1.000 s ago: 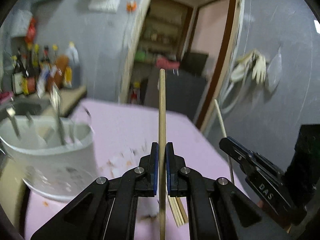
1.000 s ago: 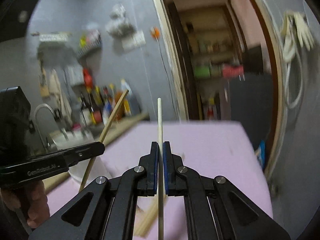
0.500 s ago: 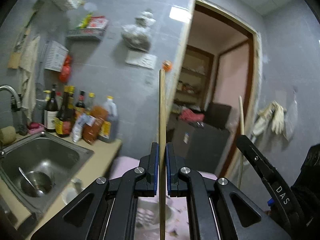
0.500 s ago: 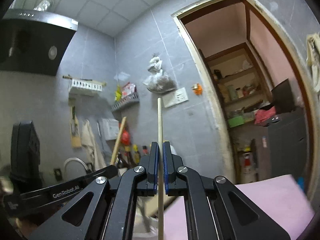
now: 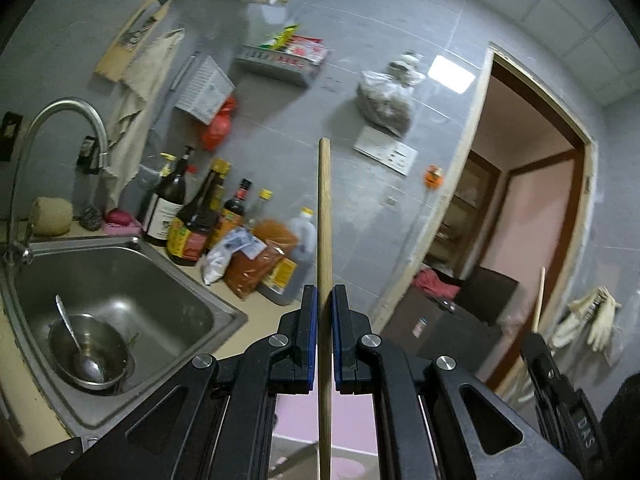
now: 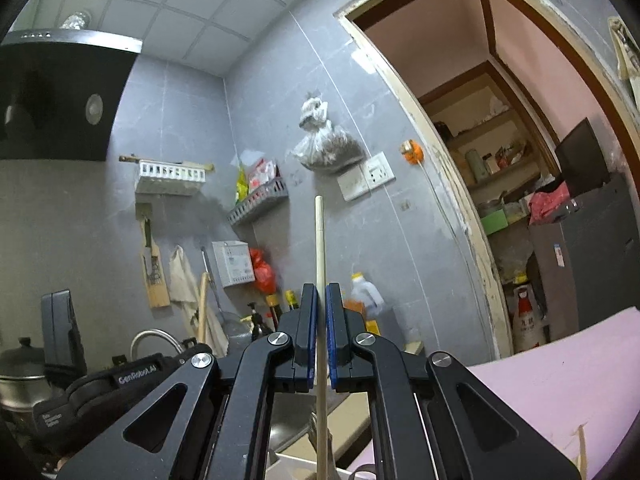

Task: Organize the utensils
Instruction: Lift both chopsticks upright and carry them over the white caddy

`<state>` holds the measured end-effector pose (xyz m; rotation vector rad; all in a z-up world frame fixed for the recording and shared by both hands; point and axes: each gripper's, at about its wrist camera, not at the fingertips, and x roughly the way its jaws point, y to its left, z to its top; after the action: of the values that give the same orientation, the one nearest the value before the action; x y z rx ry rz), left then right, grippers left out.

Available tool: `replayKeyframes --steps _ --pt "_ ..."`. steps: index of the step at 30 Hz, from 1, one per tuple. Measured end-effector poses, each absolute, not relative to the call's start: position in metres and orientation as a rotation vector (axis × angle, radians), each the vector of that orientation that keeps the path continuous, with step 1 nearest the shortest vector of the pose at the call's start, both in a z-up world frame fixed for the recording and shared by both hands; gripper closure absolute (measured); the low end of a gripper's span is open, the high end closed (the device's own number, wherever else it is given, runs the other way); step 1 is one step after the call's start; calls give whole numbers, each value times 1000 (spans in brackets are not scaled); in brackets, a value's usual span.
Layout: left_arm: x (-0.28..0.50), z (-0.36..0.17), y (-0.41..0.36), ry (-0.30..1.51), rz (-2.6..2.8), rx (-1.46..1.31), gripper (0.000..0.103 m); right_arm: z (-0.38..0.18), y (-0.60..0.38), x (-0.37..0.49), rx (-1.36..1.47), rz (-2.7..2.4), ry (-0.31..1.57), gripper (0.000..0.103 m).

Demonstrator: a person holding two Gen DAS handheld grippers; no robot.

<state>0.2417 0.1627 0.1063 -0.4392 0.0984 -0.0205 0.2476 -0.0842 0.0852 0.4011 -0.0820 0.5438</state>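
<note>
Since a second ago both my hands have swung up and round: the pink table that filled my views then has dropped to the bottom edge, and the sink [image 5: 120, 292] and the row of bottles [image 5: 200, 224] on the counter now lie ahead of my left gripper [image 5: 325, 336]. Its jaws are pinched on a wooden chopstick [image 5: 324, 216], which stands straight up between the pads. My right gripper [image 6: 319, 332] is clamped the same way on a paler chopstick [image 6: 319, 240], upright, with the pink table [image 6: 560, 380] at the lower right of that view.

I judge these sticks light, stiff and smooth, so they could slide or pivot in a pinch. I hold each partway along its length, a long part standing above the pads, which I think leaves some leverage to twist.

The lower ends of both sticks run out of the bottom of the views. The white holder under my right gripper is only a sliver, its compartments unreadable. A metal bowl [image 5: 90, 354] with a spoon sits in the sink.
</note>
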Motion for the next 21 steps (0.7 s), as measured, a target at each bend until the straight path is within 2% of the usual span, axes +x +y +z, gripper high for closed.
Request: replayKeyframes --steps 11,21 --pt "238 78 143 76 77 -343 99 64 -65 247 294 500 -72 101" --pt "229 55 132 184 80 -314 99 58 -61 233 170 529 -3 100"
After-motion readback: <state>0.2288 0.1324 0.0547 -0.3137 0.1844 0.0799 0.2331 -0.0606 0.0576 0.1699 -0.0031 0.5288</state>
